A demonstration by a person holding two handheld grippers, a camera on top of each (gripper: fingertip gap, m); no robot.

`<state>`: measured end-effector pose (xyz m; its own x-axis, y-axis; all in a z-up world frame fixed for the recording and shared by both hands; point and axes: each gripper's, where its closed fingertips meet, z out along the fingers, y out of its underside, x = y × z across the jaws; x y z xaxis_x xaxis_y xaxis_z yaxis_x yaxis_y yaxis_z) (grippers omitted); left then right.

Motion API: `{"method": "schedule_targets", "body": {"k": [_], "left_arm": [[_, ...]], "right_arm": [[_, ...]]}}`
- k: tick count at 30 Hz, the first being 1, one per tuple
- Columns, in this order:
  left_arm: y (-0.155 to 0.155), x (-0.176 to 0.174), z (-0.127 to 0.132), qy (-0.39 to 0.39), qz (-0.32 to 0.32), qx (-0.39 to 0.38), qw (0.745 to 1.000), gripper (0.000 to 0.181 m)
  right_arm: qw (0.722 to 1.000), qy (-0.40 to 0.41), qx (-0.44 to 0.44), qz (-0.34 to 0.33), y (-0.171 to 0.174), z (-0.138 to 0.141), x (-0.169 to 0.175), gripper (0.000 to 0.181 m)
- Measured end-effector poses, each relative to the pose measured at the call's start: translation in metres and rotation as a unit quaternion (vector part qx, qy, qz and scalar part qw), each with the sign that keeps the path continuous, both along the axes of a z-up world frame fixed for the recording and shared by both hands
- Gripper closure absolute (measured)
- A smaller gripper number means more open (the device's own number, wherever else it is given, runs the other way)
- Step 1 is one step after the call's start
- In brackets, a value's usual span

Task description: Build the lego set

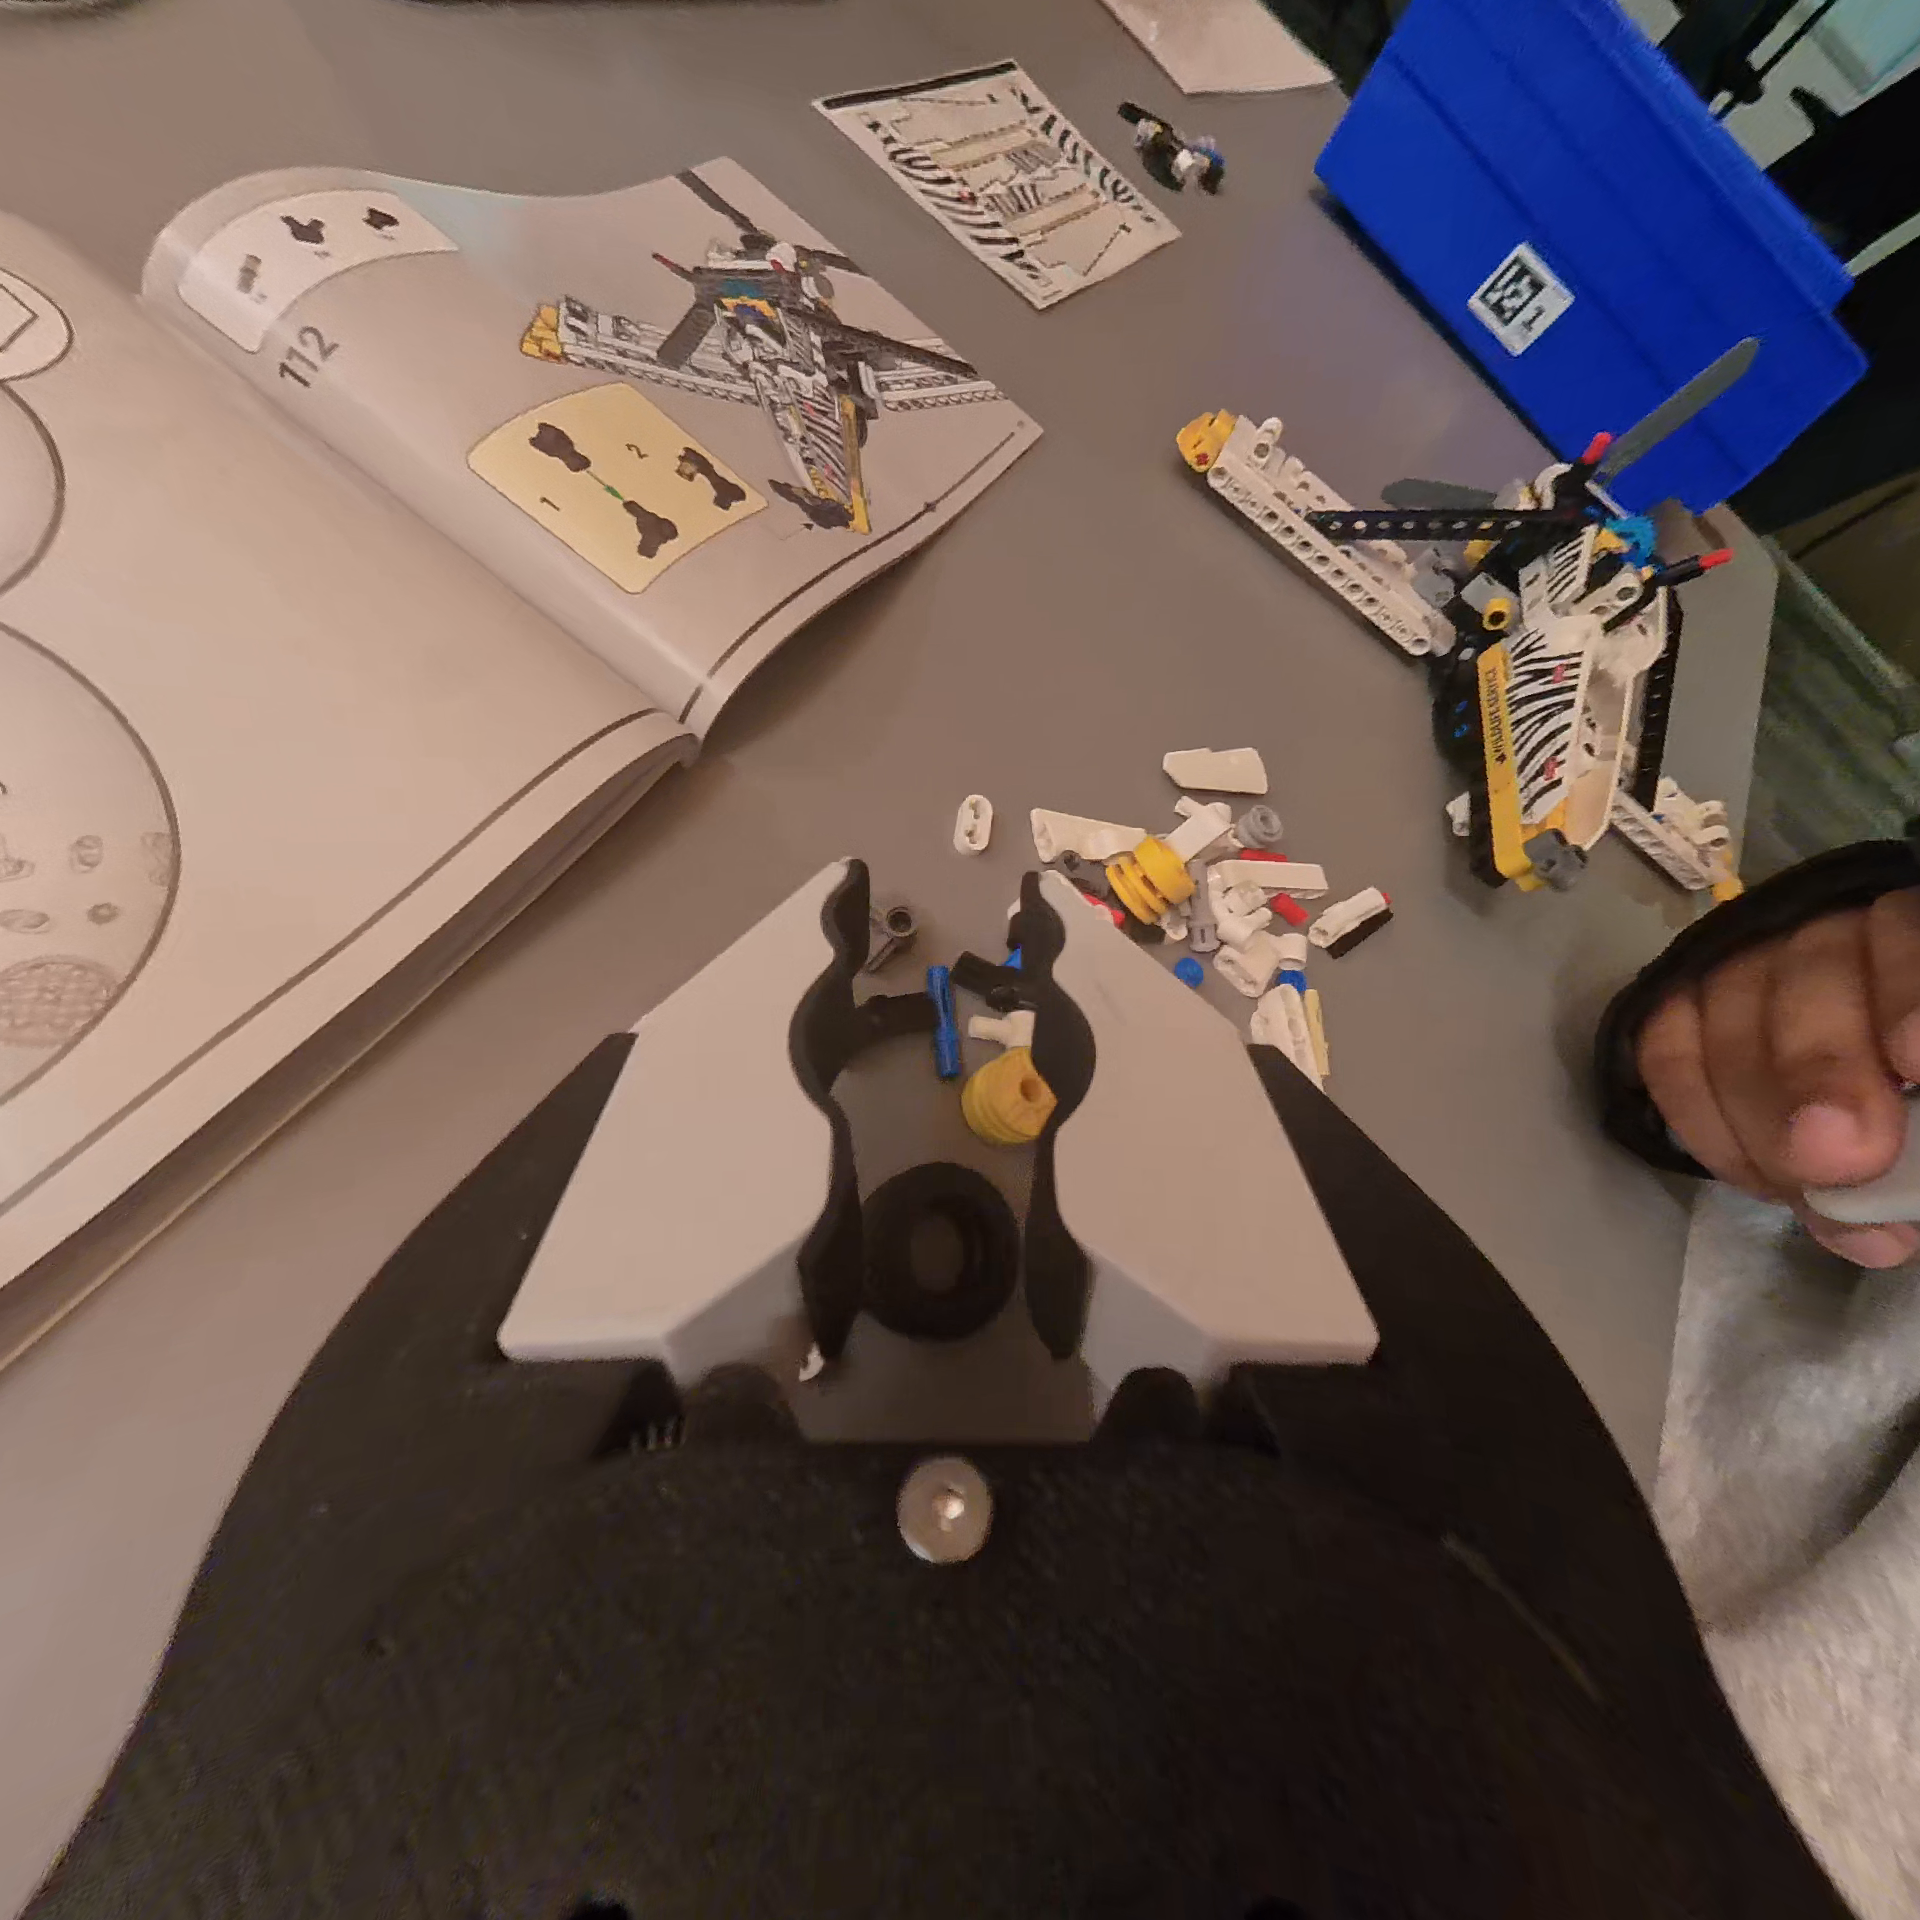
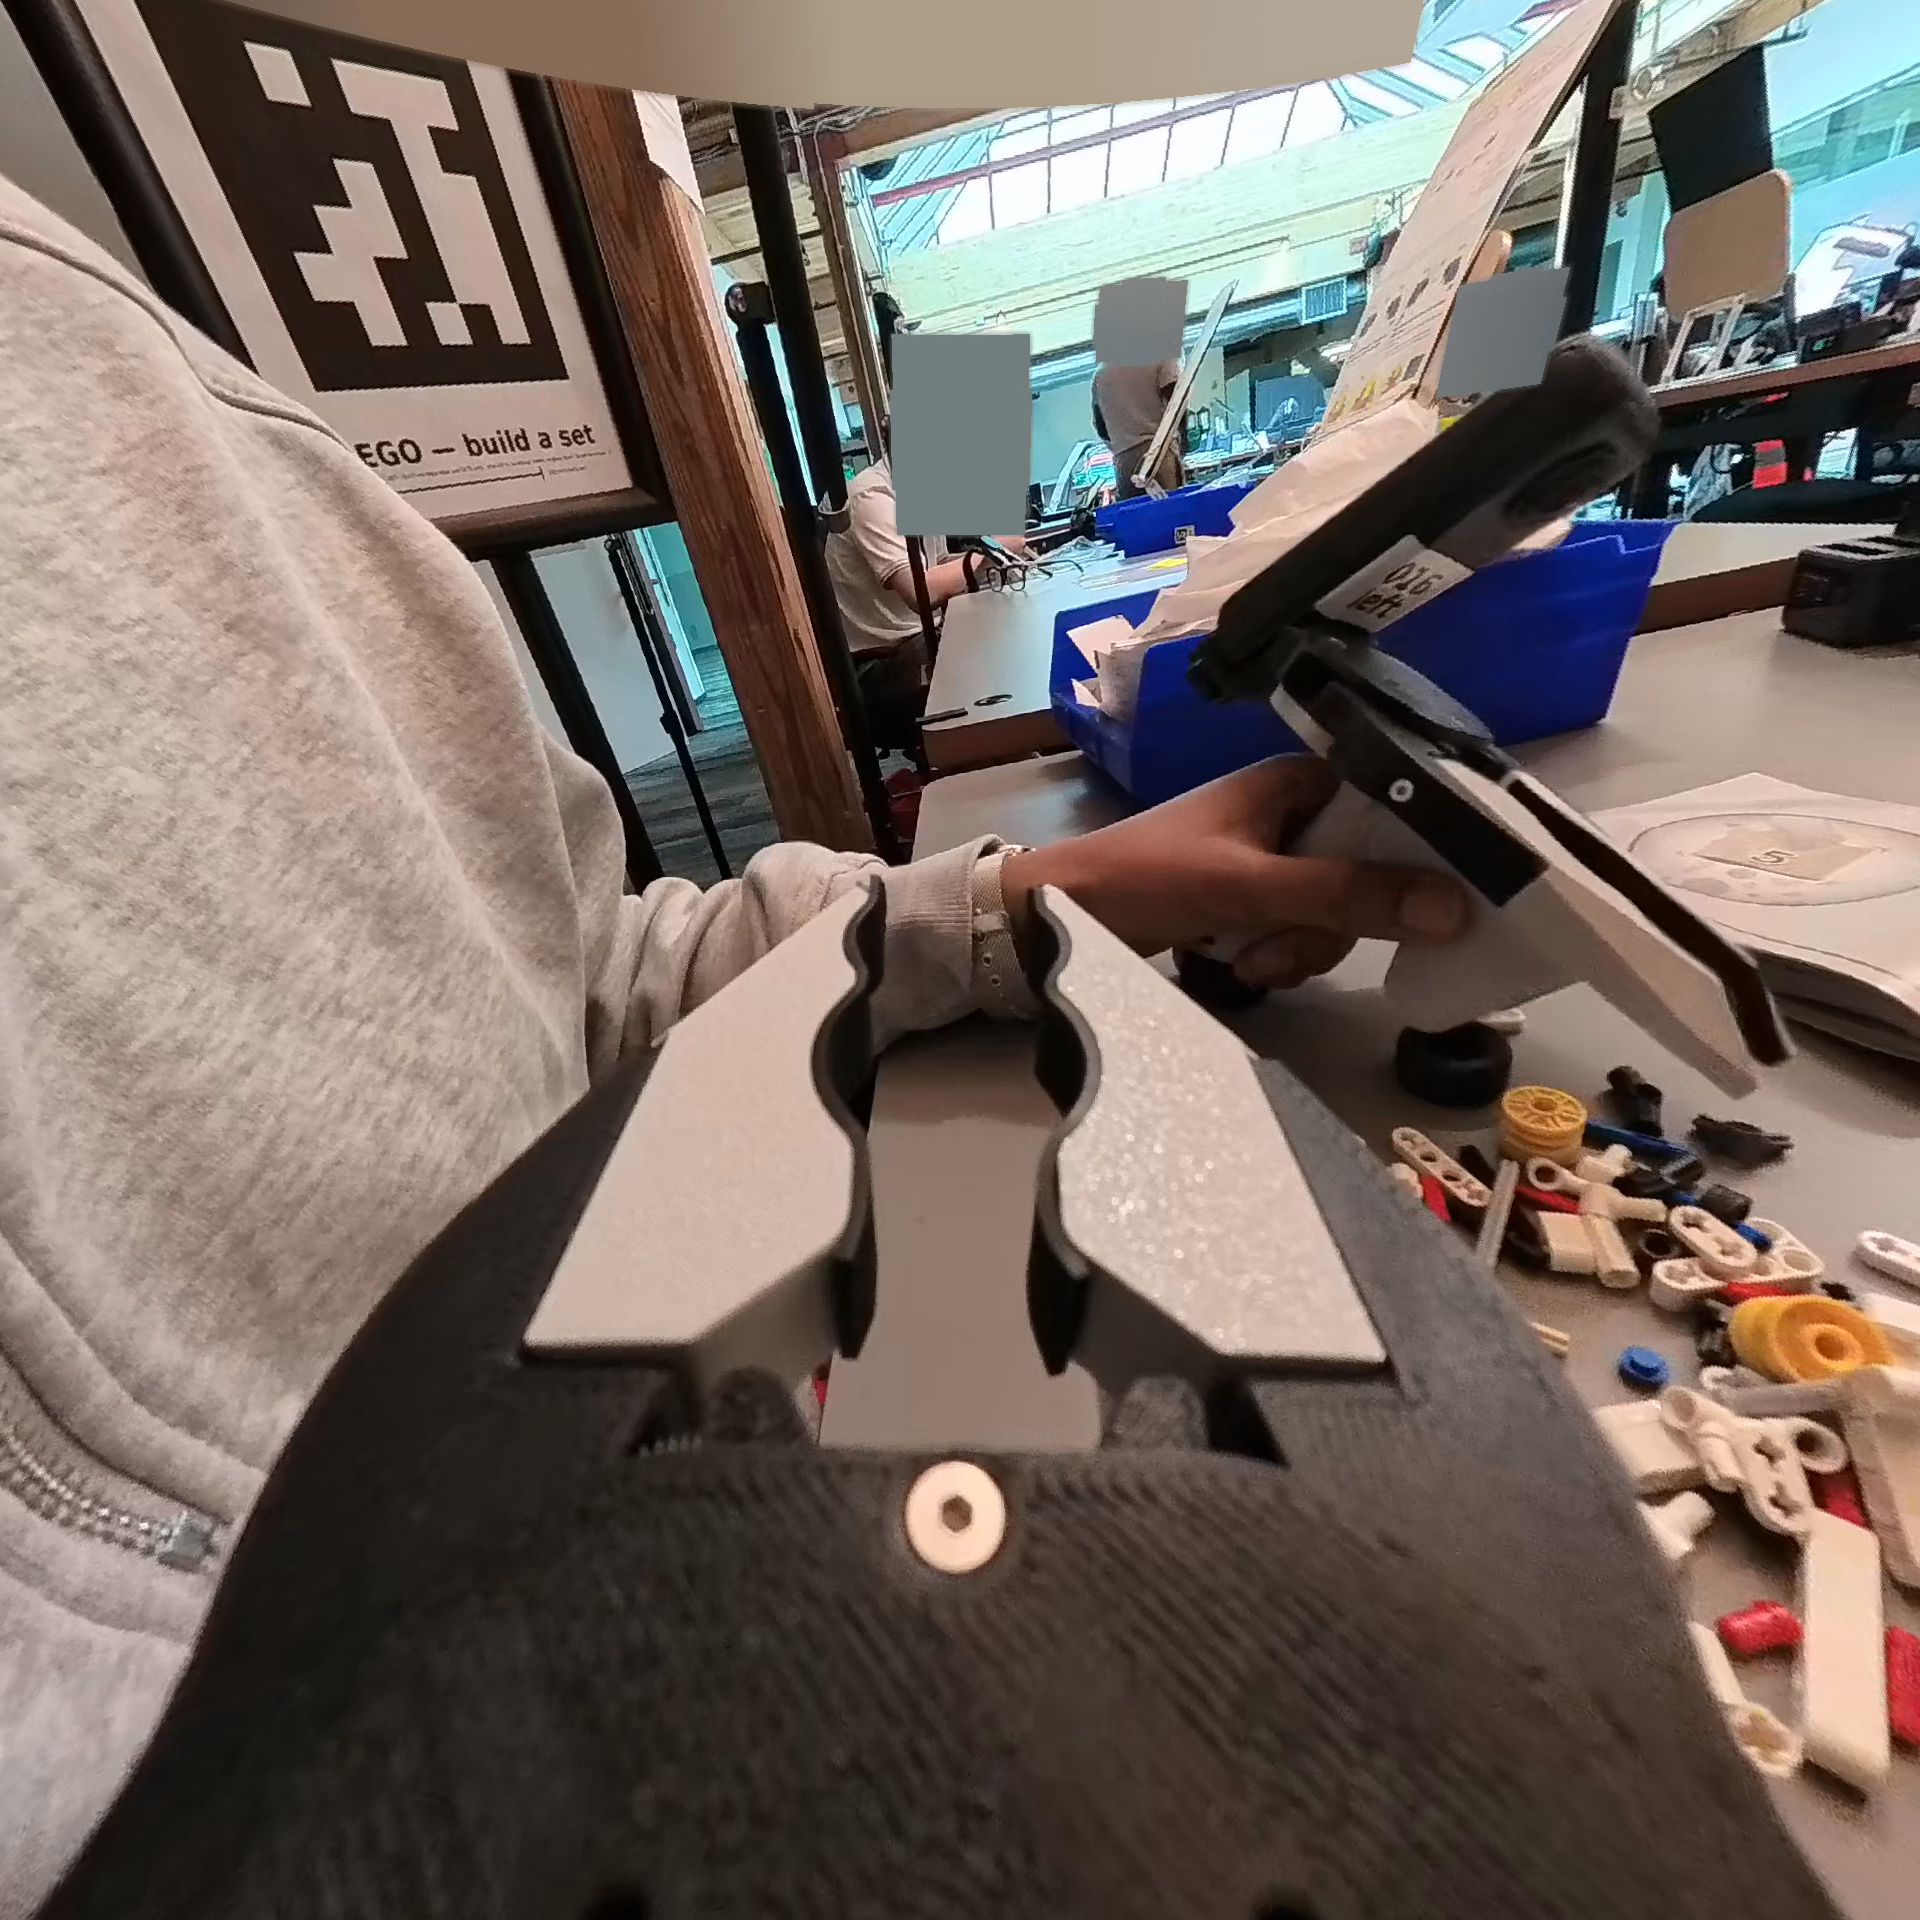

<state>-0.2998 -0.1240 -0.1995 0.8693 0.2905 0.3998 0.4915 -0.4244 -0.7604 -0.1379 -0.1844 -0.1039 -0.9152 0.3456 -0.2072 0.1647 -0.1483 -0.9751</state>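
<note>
The left gripper (image 1: 940, 894) hovers low over the tabletop (image 1: 1039, 644), fingers parted and holding nothing; between them lie a black tyre (image 1: 940, 1252), a yellow hub (image 1: 1006, 1099) and a blue pin (image 1: 943, 1020). Just beyond its tips, to the right, spreads the loose pile (image 1: 1226, 894) of white, red and grey parts with a second yellow hub (image 1: 1148, 878). The right gripper (image 2: 956, 914) is raised off the tabletop and turned toward the person's grey sleeve (image 2: 260, 727) — fingers apart, empty.

Farther right stands the helicopter (image 1: 1538, 665), already well built: white tail boom, rotor blades, zebra-striped panels and yellow trim in place. To the left the manual (image 1: 416, 582) lies open at a late page showing a nearly whole model; a sticker sheet (image 1: 997, 187) and blue bin (image 1: 1558, 229) sit at the far side.

My reading: most of the set is done — the wheels and the remaining pile are what is left.
</note>
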Motion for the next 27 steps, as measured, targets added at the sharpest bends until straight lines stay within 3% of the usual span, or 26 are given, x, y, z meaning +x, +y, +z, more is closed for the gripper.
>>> {"method": "schedule_targets", "body": {"k": [9,15,18,27], "left_arm": [[-0.001,-0.003,-0.022,0.027,0.016,-0.085,0.996,0.158],[-0.001,-0.003,-0.016,0.027,0.015,-0.065,0.997,0.163],[-0.001,-0.002,-0.007,0.023,0.015,-0.033,0.999,0.18],[-0.004,-0.005,-0.007,0.012,0.022,-0.026,0.999,0.168]], "right_arm": [[1.0,-0.002,-0.004,0.002,0.0,0.001,0.001,0.156],[1.0,-0.005,-0.008,0.003,0.001,0.001,0.001,0.156],[1.0,-0.005,-0.008,0.004,0.001,0.001,0.001,0.156],[1.0,-0.005,-0.008,0.004,0.001,0.001,0.002,0.156]]}}
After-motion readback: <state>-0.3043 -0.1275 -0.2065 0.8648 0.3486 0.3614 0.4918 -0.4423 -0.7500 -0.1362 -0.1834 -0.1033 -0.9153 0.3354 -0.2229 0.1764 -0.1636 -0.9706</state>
